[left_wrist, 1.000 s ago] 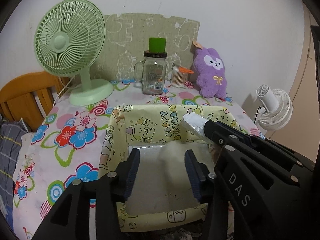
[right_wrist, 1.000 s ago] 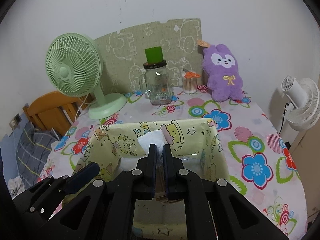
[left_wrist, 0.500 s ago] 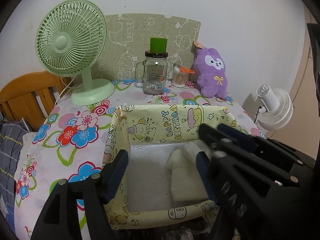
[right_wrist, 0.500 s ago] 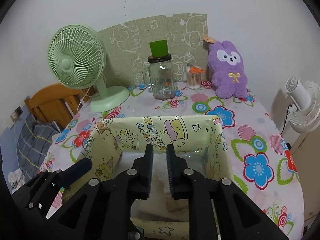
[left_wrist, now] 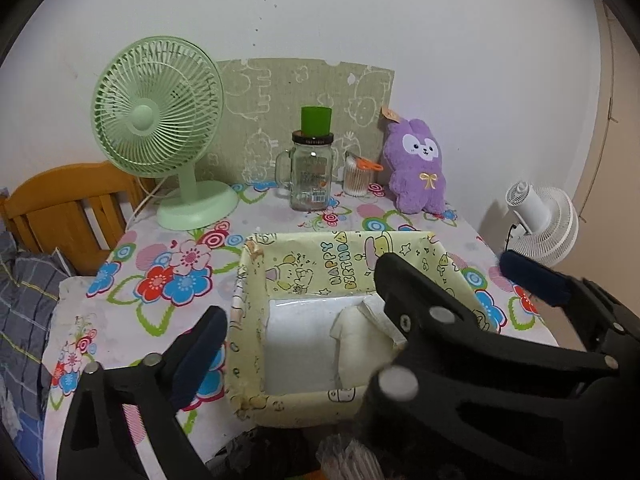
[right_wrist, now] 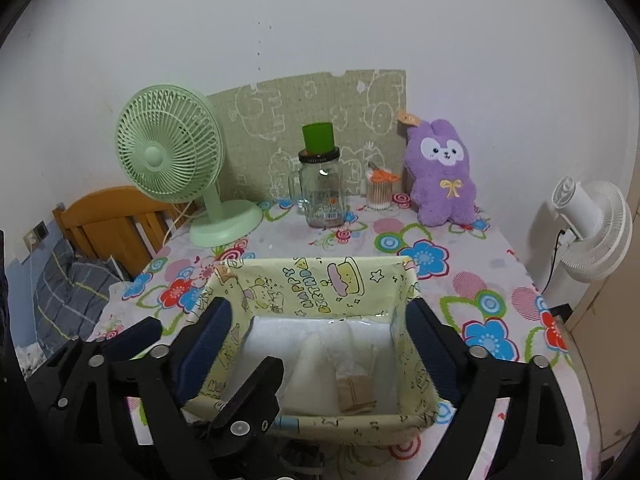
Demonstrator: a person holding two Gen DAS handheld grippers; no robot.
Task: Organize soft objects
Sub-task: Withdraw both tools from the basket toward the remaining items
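Observation:
A yellow birthday-print box (left_wrist: 340, 250) (right_wrist: 320, 280) stands on the flowered table. Inside it lie a flat white pack (left_wrist: 300, 344), a cream folded cloth (left_wrist: 360, 340) (right_wrist: 316, 360) and a small brown folded piece (right_wrist: 354, 394). My left gripper (left_wrist: 320, 320) (right_wrist: 216, 342) hangs over the box's near left side. Its jaws are opening wide, and nothing is between them. My right gripper (right_wrist: 320, 308) (left_wrist: 444, 264) hovers above the box, jaws also opening, pads clear of the cloth below. A purple plush rabbit (left_wrist: 418, 172) (right_wrist: 440, 176) sits at the far right against the wall.
A green desk fan (left_wrist: 160, 120) stands at the back left. A glass mug jar (left_wrist: 310, 176) with a green cup on top and a cotton-swab pot (left_wrist: 356, 178) are at the back. A white fan (right_wrist: 592, 224) stands off the table's right edge, a wooden headboard (left_wrist: 60, 200) to the left.
Both grippers opened wide and drew up and back. The white bundle that the right gripper pinched has left its jaws and lies in the box.

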